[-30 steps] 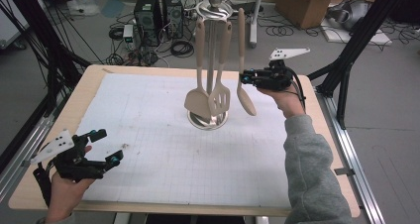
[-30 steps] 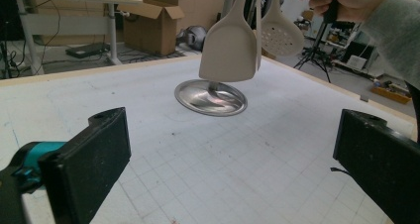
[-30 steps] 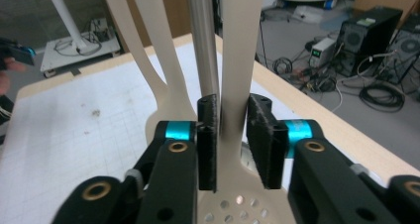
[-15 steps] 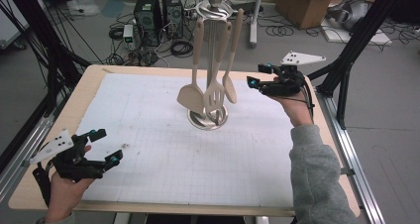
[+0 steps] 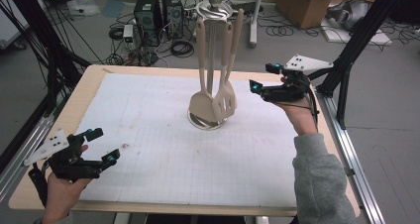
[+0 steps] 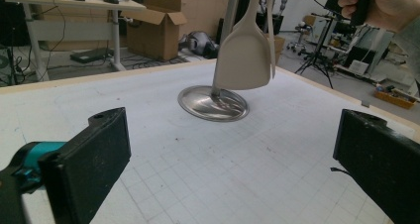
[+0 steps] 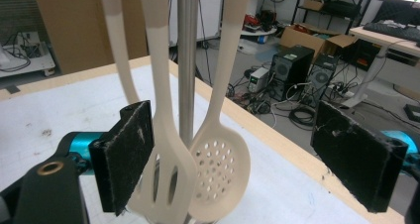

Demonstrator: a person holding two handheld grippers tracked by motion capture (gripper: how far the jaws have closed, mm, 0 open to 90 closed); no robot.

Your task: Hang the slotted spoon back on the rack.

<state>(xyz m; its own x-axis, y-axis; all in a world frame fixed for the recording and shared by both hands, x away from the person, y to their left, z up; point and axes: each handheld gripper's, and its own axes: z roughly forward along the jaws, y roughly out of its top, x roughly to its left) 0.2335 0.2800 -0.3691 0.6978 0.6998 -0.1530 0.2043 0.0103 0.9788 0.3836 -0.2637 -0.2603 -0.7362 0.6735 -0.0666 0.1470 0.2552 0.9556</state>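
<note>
No readable text, label, brand, number or sign is showing on anything here; the white mat (image 5: 163, 135) covering the tabletop (image 5: 94, 78) is carrying only a faint printed grid, without figures.

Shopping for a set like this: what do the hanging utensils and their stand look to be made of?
The utensils look like matte beige silicone or plastic: an even, dull surface, with handles turning slightly darker higher up. The stand looks like polished metal, probably stainless steel; its round base gives mirror-like reflections and the post has a bright sheen.
</note>
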